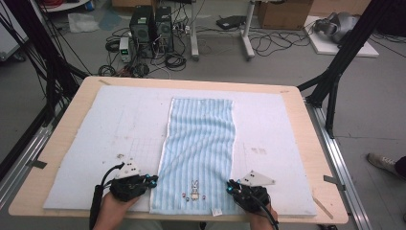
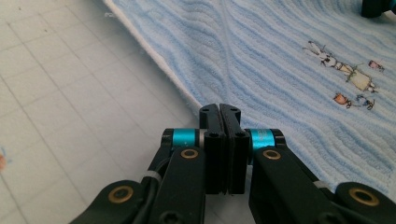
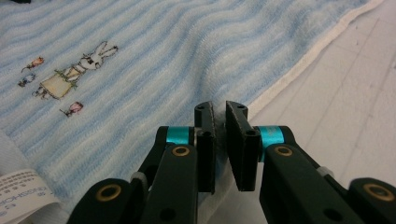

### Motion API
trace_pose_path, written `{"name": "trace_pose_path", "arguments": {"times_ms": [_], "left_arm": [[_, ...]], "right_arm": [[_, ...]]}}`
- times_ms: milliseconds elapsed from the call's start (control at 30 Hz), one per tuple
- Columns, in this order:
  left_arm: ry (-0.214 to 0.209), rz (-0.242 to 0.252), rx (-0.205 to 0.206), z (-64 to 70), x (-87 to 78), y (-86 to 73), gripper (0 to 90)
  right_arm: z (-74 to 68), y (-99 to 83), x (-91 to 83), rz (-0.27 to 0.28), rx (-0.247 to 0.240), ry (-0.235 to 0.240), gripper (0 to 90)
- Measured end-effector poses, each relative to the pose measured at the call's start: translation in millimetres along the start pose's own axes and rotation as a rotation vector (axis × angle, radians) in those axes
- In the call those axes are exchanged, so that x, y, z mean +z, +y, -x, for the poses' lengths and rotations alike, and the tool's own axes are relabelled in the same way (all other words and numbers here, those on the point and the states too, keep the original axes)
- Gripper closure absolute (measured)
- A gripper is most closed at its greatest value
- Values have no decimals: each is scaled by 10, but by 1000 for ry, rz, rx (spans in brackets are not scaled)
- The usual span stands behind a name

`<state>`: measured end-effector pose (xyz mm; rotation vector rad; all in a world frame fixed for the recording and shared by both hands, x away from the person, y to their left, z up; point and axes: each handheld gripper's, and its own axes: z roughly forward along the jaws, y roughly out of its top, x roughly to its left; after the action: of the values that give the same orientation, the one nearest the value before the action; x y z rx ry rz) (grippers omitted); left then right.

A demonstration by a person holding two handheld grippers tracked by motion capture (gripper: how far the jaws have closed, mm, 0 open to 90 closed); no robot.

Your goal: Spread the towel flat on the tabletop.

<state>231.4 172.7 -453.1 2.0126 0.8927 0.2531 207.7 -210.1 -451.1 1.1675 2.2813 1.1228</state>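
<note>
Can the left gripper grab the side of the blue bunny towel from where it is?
Probably yes. The left gripper sits right at the towel's white left edge on the foam mat, with nothing between. Its jaws are closed, so they would need to open first.

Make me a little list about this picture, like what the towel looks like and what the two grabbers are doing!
towel: light blue striped towel with a white edge, lying flat and lengthwise on the pad
picture on towel: small bunny near the person's end
label: white tag at the near hem
left gripper: jaws pressed together at the towel's left edge
right gripper: jaws a small gap apart at the towel's right edge
surface: pale blue pad on a wooden table
</note>
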Motion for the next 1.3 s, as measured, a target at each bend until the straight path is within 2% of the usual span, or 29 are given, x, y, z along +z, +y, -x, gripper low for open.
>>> {"name": "trace_pose_path", "arguments": {"times_ms": [167,233,267,300,333,367,467,533,633,767,833,967,1067,1167,1233,1300], "left_arm": [[-8,7,6,103,-86,-93,880],[-13,22,1,112,-100,-99,857],[-2,38,-7,105,-101,-87,769],[10,62,-19,83,-101,-64,644],[16,98,-33,59,-103,-35,562],[19,125,-39,26,-107,6,531],[32,178,-36,-89,-93,167,507],[31,190,-56,-182,-56,277,502],[41,190,-75,-340,52,403,510],[45,170,-125,-528,236,464,520],[54,160,-145,-559,326,466,546],[57,140,-153,-560,457,489,572],[49,103,-170,-543,507,503,625],[57,62,-138,-491,549,508,686],[68,16,-93,-436,580,516,751],[118,-4,-37,-363,602,529,837]], "right_arm": [[-52,-92,-113,-6,-11,10,820],[-59,-97,-133,-1,-18,9,791],[-56,-88,-140,9,-15,11,766],[-47,-71,-146,21,-11,5,740],[-28,-48,-147,38,-7,-5,704],[-3,-21,-145,57,4,-12,659],[101,67,-115,88,29,-63,630],[190,128,-77,105,52,-81,629],[306,213,15,89,81,-97,633],[356,296,173,39,92,-98,642],[345,317,249,16,87,-89,642],[289,332,367,-24,70,-89,644],[285,349,375,-34,79,-94,707],[298,352,374,-36,80,-83,774],[292,348,373,-35,79,-74,810],[286,347,376,-33,83,-67,835]]}}
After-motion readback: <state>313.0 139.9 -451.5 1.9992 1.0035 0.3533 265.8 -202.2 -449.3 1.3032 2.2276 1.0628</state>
